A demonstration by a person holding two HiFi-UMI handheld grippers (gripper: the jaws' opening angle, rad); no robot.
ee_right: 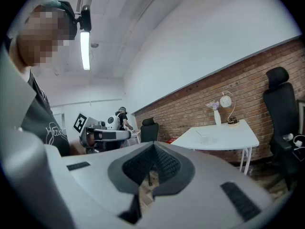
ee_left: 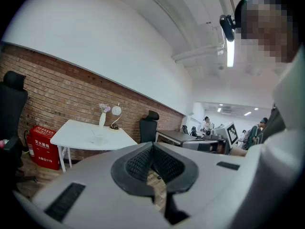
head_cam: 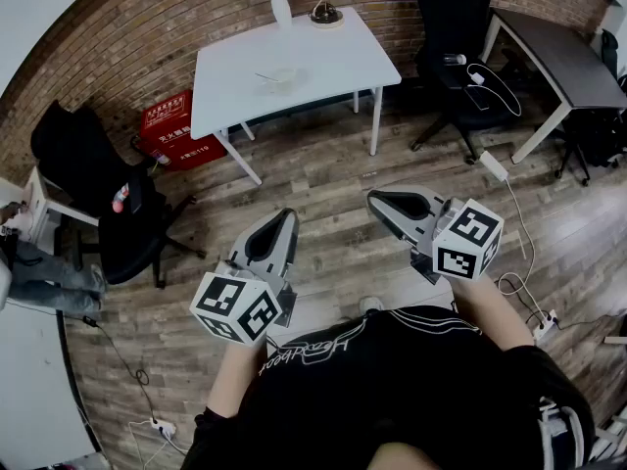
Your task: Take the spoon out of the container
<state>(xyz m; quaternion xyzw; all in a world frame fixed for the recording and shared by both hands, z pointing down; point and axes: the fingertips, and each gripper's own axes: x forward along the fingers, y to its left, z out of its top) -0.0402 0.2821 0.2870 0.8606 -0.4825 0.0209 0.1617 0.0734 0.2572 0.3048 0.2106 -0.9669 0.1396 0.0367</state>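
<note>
While both tools hang over the plank floor [head_cam: 333,169], well apart from the worktop [head_cam: 333,57], the items stand as follows.

Left hand-held gripper [head_cam: 285,214]: marker cube toward the person [head_cam: 392,390], tips pointing at the worktop. Jaws closed, ribbed pads meeting tip to tip, nothing between them.

Right hand-held gripper [head_cam: 376,200]: level with the left one, a strip of floor between the two. Jaws likewise drawn together at the tips; nothing held.

Worktop: white top on white legs, set against a brick wall [head_cam: 118,57].

Container [head_cam: 284,76]: small and clear, standing near the middle of the worktop, touched by neither hand-held gripper.

Spoon [head_cam: 265,76]: resting in the container, handle leaning out over the rim toward the left of the head view.

Vase [head_cam: 281,8]: white, narrow, holding pale purple flowers; at the worktop's far edge by the wall.

Lamp [head_cam: 325,13]: round head on a curved stem, dark base, just beside the vase.

Red box [head_cam: 174,130]: on the floor near the worktop's left legs, against the wall; its white print is too small to read.

Office chair [head_cam: 98,199]: black, at the left of the head view.

Second office chair [head_cam: 451,37]: black, right of the worktop, a white cable lying on its seat.

Dark desk [head_cam: 558,57]: upper right, on white legs.

Power strip [head_cam: 493,165]: white, on the floor below that desk.
</note>
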